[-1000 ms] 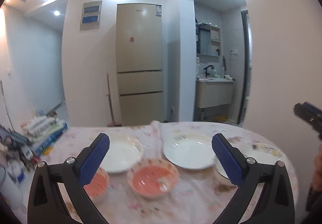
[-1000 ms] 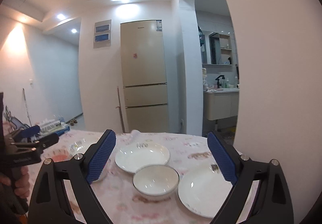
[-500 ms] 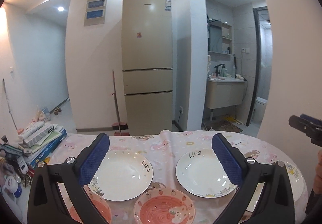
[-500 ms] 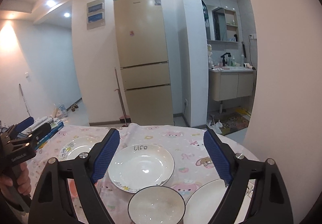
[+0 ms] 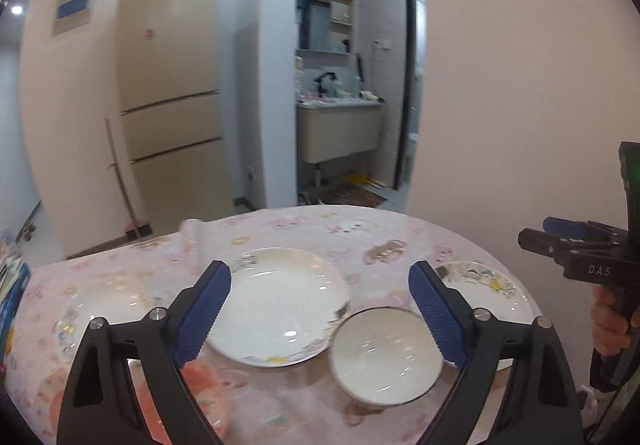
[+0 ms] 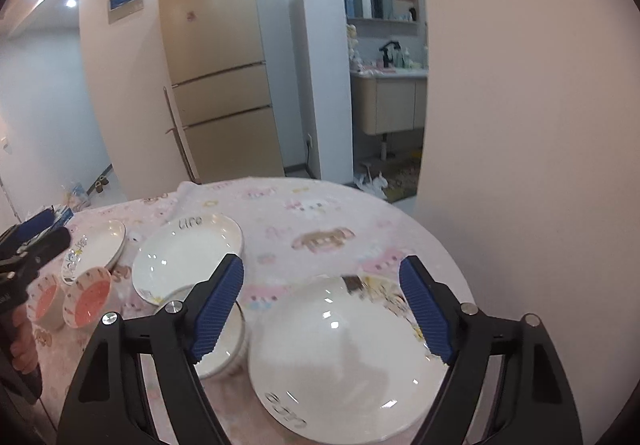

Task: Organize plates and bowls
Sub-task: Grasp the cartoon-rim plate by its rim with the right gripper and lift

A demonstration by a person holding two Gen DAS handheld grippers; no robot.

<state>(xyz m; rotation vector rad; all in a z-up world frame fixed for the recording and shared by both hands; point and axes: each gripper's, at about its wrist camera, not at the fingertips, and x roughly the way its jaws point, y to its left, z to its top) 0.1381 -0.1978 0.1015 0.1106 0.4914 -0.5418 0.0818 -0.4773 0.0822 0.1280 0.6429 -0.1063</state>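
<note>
On the pink-patterned tablecloth [image 5: 304,233] lie three white plates and three bowls. In the left wrist view my left gripper [image 5: 320,313] is open above the middle white plate [image 5: 280,309], with a white bowl [image 5: 386,361] to its right and a pink bowl [image 5: 200,401] at lower left. In the right wrist view my right gripper [image 6: 320,309] is open over the right white plate [image 6: 340,357]. The white bowl [image 6: 226,345] sits by its left finger. Two pink bowls [image 6: 86,297] and a far-left plate [image 6: 96,249] lie to the left.
A plain wall [image 6: 520,125] stands close along the table's right edge. A fridge [image 5: 172,85] and a bathroom doorway [image 5: 344,105] lie beyond the table. Boxes [image 5: 8,277] sit at the table's left edge. The right gripper also shows in the left wrist view [image 5: 560,237].
Both grippers have swung to the right and tilted down toward the table. The left now looks at the middle plate and white bowl; the right hangs over the right plate. Both stay open.
</note>
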